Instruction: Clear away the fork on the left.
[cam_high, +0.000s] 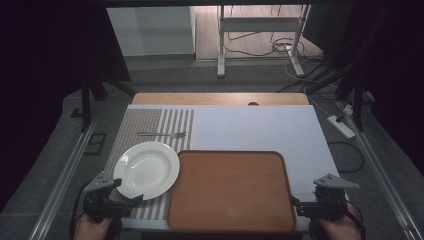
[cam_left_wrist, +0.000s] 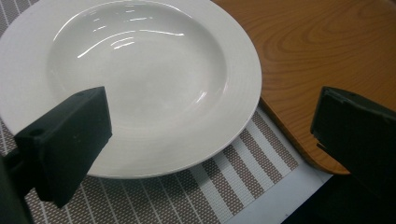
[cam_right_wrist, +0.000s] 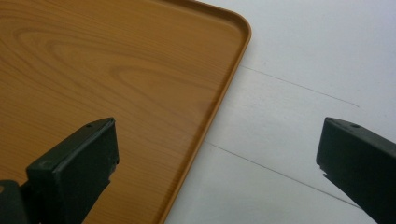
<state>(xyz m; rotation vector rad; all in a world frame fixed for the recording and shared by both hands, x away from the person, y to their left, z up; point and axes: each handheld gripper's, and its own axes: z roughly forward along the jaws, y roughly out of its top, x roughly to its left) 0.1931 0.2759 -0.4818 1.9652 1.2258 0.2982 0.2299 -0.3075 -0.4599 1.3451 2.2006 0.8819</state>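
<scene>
A white deep plate (cam_high: 147, 169) sits on a striped placemat (cam_high: 150, 125) at the near left of the counter (cam_high: 260, 127), its right rim touching or just overlapping the left edge of a wooden tray (cam_high: 232, 192) that lies at the near middle. The left gripper (cam_high: 126, 192) is held low at the near left corner, just at the near rim of the plate; in the left gripper view its fingers (cam_left_wrist: 70, 140) stand wide apart with nothing clamped, one over the plate's near rim and the other over the near left corner of the tray, the plate (cam_left_wrist: 135, 79) and the placemat (cam_left_wrist: 187, 196) lying below the gap. The right gripper (cam_high: 295, 204) is held at the near right, just beside the tray's right edge; in the right gripper view its fingers (cam_right_wrist: 74, 168) are also wide apart and hold nothing, one above the tray (cam_right_wrist: 116, 84) and the other above the bare white counter (cam_right_wrist: 303, 93), so the tray's right rim runs between them. A fork (cam_high: 162, 134) lies across the far part of the placemat, well apart from the plate and from both grippers. A person's hands (cam_high: 90, 229) grip the tools at the near edge.
</scene>
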